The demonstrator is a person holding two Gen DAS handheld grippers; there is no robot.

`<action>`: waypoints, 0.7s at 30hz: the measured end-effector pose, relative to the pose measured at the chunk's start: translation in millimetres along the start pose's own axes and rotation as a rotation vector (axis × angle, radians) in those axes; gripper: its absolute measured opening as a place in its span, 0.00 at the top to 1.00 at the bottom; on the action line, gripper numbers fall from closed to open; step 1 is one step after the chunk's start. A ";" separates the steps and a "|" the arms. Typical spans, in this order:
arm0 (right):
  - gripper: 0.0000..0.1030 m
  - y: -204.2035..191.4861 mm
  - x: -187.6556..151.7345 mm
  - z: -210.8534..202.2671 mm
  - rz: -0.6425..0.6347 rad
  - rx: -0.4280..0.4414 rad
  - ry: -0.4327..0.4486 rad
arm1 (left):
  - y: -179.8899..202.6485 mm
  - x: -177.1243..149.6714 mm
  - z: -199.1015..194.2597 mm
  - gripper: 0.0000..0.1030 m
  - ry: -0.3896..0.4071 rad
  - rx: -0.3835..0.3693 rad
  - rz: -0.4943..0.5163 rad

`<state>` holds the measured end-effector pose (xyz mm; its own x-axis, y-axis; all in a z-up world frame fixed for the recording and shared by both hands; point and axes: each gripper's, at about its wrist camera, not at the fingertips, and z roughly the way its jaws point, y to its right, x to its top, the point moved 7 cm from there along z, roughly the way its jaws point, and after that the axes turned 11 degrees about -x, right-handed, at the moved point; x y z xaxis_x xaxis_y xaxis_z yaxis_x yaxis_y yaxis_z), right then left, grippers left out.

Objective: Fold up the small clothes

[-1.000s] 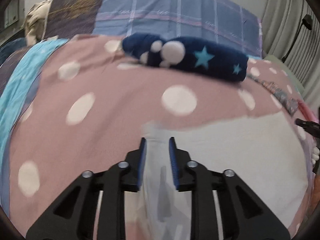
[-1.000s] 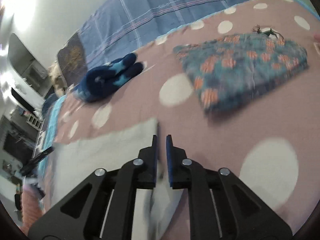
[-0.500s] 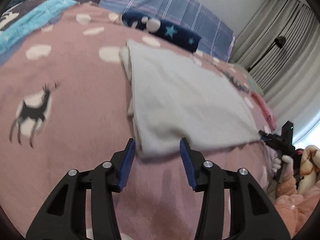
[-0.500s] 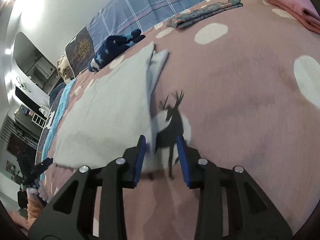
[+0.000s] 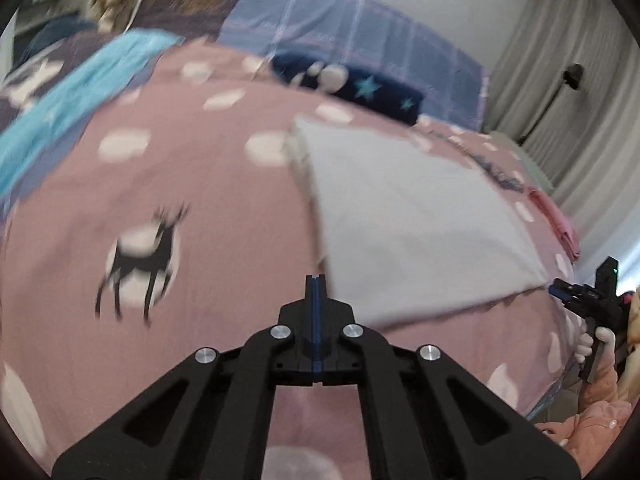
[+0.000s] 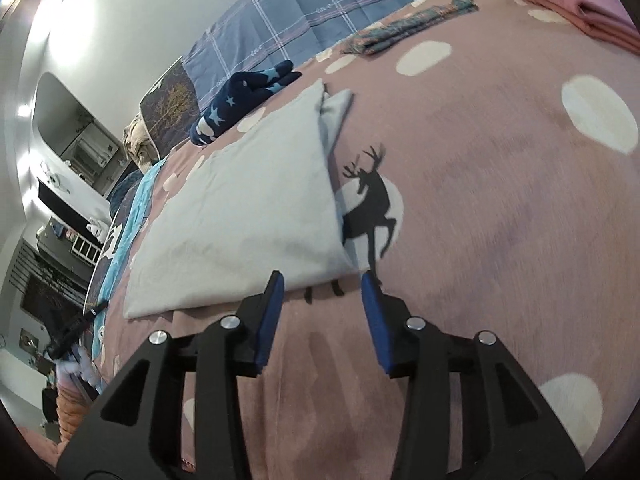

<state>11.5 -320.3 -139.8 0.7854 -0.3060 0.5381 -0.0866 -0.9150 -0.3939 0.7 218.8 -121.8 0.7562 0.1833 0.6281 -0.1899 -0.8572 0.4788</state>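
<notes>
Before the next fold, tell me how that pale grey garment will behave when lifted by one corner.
The pale grey garment lies flat and thin on the bedspread, so it is probably light and floppy. Its layered far end suggests the fold may fall open.

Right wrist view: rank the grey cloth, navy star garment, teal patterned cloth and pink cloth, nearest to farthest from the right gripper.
From the right gripper:
1. Grey cloth, just ahead, left of centre, its near edge by the fingers.
2. Navy star garment, beyond the grey cloth's far end, left.
3. Teal patterned cloth and pink cloth, far right; too close to call.
</notes>
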 end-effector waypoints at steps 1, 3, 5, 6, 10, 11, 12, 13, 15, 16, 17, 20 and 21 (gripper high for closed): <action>0.59 0.0 0.2 0.7 0.005 0.001 -0.004 | -1.1 -5.7 1.6 1.00 -0.007 -0.009 -0.025; 0.59 0.3 -2.2 0.0 0.015 0.008 -0.018 | 8.0 -17.3 2.3 0.95 -0.003 -0.081 -0.065; 0.57 -1.5 -3.6 -2.4 0.020 0.023 -0.030 | 18.5 -24.5 3.6 0.60 0.000 -0.149 -0.090; 0.54 -2.3 -4.1 -3.4 0.023 0.035 -0.034 | 26.2 -29.1 7.4 0.55 -0.008 -0.186 -0.111; 0.42 -5.0 -7.0 4.0 0.079 0.126 -0.076 | 37.0 -37.5 37.6 0.51 -0.035 -0.290 -0.199; 0.42 -5.1 -7.4 11.3 0.109 0.148 -0.096 | 35.0 -36.0 45.4 0.51 -0.023 -0.305 -0.237; 0.42 -5.8 -5.2 16.0 0.132 0.166 -0.097 | 31.8 -30.2 50.5 0.51 0.011 -0.333 -0.273; 0.42 -6.5 -0.6 19.1 0.150 0.180 -0.086 | 29.3 -24.6 53.5 0.54 0.037 -0.352 -0.299; 0.46 -5.6 11.9 28.0 0.210 0.197 -0.073 | 19.6 -11.9 62.8 0.87 0.087 -0.375 -0.375; 0.72 -5.7 16.8 31.1 0.225 0.195 -0.067 | 16.3 -8.4 65.3 0.99 0.095 -0.381 -0.401; 0.96 -3.9 21.8 36.0 0.244 0.174 -0.061 | 15.7 -3.8 64.1 0.99 0.105 -0.368 -0.404; 0.98 -5.2 29.3 27.2 0.279 0.202 -0.032 | 37.7 11.0 39.7 0.99 0.126 -0.292 -0.289; 0.98 -9.8 31.5 16.0 0.256 0.213 -0.002 | 44.4 14.5 31.5 0.99 0.126 -0.273 -0.255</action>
<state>46.8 -316.8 -131.0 0.7562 -0.5177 0.4001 -0.1511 -0.7331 -0.6631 22.9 168.2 -110.8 0.7211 0.4457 0.5304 -0.1786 -0.6202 0.7639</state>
